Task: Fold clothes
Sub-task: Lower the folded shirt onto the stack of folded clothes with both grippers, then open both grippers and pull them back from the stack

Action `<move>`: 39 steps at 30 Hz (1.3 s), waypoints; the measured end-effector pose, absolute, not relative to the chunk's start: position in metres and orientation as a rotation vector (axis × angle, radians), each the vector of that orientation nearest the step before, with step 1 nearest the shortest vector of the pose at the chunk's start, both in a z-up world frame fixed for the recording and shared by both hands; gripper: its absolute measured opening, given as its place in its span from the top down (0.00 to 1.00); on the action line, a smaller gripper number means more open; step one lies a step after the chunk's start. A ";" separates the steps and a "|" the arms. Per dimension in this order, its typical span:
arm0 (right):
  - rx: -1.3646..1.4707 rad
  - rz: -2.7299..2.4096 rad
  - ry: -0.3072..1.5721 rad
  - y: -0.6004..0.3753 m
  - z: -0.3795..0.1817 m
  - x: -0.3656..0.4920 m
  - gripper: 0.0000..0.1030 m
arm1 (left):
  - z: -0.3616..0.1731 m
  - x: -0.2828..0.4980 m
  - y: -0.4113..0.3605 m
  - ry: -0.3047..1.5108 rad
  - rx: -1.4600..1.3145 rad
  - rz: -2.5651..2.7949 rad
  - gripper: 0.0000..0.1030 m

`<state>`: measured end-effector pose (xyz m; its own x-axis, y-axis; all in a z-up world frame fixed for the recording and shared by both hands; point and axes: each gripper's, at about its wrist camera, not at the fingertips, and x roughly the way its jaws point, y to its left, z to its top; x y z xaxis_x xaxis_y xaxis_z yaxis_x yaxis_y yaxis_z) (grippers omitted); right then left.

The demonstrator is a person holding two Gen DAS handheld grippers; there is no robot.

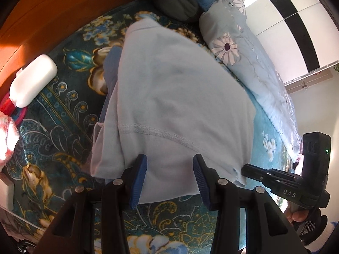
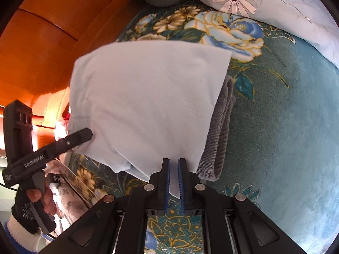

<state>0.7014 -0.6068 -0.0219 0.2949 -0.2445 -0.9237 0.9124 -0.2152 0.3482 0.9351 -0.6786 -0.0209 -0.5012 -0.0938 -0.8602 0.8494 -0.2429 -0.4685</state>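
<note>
**While both grippers work the near edge: set the pale blue fold square on the stack**

While we read both wrist views together, we see 1 pale blue garment (image 2: 148,97) lying folded on the floral blanket (image 2: 286,127), on top of other clothes: a grey ribbed garment (image 2: 220,139) shows under its right edge, and a darker blue layer (image 1: 111,67) peeks out at its left edge in the left wrist view.

Our right gripper (image 2: 173,182) has its 2 fingers nearly together on the near corner of the pale blue garment, with cloth seen between the blue pads; we judge a pinch. Our left gripper (image 1: 169,180) is wide apart, its pads either side of the near hem, nothing clamped that we can see; whether they touch the cloth we cannot tell.

Stage is ambiguous: fits laying the last fold down, or lifting the corner for 1 more fold. Either way, to do it well we judge:
- keep the pinch on all layers at the corner, so none slips out
- keep the stitched hem straight, no diagonal drag
- low, slow motion so the grey piece below stays put
- watch the ragged near-left corner, layers look loose there

Nearby clutter: white bottle (image 1: 34,80) at the wooden headboard (image 2: 53,31), flowered quilt (image 1: 243,59) on the far right. Neither touches the stack.
</note>
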 end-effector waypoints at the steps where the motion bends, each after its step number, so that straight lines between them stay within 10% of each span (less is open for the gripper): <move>1: 1.369 -1.228 0.675 -0.606 -0.021 0.701 0.90 | -0.019 0.934 -0.678 1.331 0.957 -1.818 0.54; 14: 1.244 -1.236 0.677 -0.577 0.016 0.708 0.90 | 0.021 0.924 -0.648 1.139 0.853 -1.877 0.22; 25: 1.223 -1.184 0.740 -0.526 0.005 0.696 0.60 | 0.020 0.901 -0.587 1.140 0.847 -1.810 0.01; 39: 1.172 -1.129 0.815 -0.485 -0.007 0.691 0.39 | -0.004 0.880 -0.514 1.152 0.856 -1.740 0.00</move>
